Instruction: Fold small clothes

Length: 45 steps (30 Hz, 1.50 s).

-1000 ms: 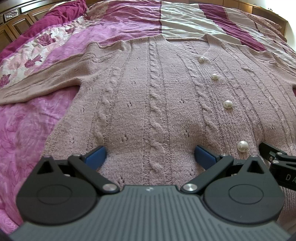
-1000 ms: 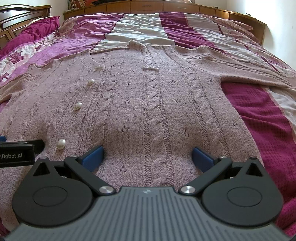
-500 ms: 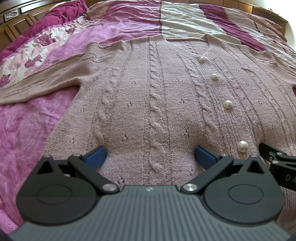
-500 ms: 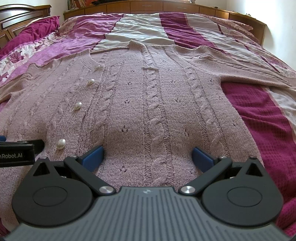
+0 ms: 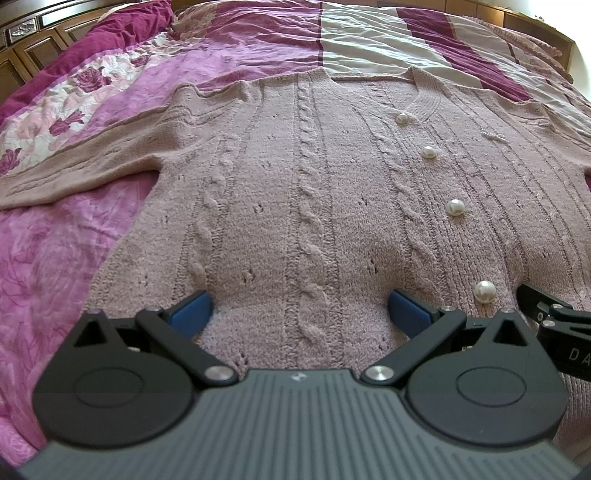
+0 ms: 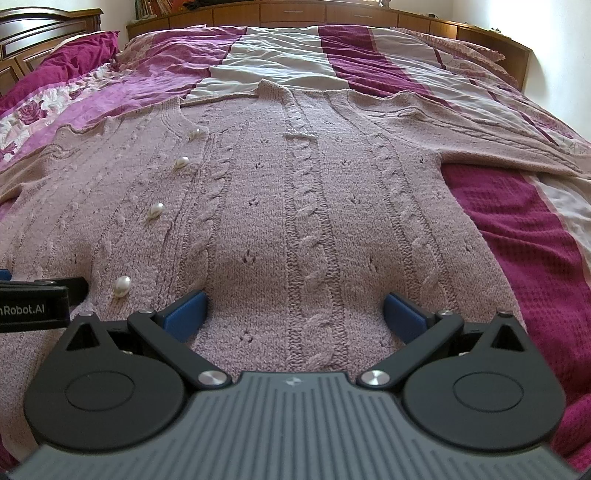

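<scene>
A dusty-pink cable-knit cardigan (image 5: 306,206) with pearl buttons (image 5: 455,207) lies flat and spread out on the bed, sleeves out to both sides; it also shows in the right wrist view (image 6: 306,221). My left gripper (image 5: 300,314) is open, its blue fingertips (image 5: 190,312) resting low on the knit near the hem, left of the button row. My right gripper (image 6: 293,314) is open too, blue pads (image 6: 402,317) on the knit at the hem, right of the buttons (image 6: 122,286). Each gripper's edge shows in the other's view.
The bed is covered with a quilt in magenta, pink floral and grey stripes (image 5: 362,40). A dark red waffle panel (image 6: 524,236) lies right of the cardigan. A wooden headboard (image 6: 332,11) runs along the back, with carved wood at the left (image 5: 26,33).
</scene>
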Available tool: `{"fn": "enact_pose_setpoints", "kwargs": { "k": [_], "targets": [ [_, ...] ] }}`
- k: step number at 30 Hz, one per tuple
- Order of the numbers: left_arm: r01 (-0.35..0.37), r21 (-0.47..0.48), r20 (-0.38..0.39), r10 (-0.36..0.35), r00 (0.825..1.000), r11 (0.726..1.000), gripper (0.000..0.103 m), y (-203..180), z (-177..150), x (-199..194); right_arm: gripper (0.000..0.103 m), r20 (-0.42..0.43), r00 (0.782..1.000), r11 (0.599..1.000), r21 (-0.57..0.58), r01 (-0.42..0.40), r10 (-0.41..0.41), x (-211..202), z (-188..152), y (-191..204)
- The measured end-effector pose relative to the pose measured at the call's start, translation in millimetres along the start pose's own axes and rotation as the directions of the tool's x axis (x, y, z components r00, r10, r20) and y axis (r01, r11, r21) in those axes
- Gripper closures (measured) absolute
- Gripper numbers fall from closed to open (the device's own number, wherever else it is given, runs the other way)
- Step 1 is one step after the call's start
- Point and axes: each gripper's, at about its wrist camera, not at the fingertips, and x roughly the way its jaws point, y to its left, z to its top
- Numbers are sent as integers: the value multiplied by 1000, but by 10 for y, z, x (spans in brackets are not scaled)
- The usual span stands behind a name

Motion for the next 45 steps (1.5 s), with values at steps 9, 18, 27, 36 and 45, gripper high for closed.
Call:
{"fn": "enact_pose_setpoints", "kwargs": {
  "k": [9,18,27,36,45],
  "targets": [
    [0,0,0,0,1000,1000,0,-1,0,3,0,0,1000,1000,-1,1,-1,2,0,4],
    [-1,1,0,1,1000,1000,0,-2,1,3,0,1,1000,1000,-1,2,-2,3,-1,7],
    [-1,0,0,1,1000,1000,0,-2,1,3,0,-1,1000,1000,3,1,-1,1,-1,3],
    [1,-10,-3,-1,1000,1000,0,8,-15,9,0,-15,1000,1000,4,0,0,8,17,-15],
    [5,-16,-67,-6,998,1000,0,26,104,17,0,-42,997,998,29,-63,64,-9,80,-106]
  ]
}}
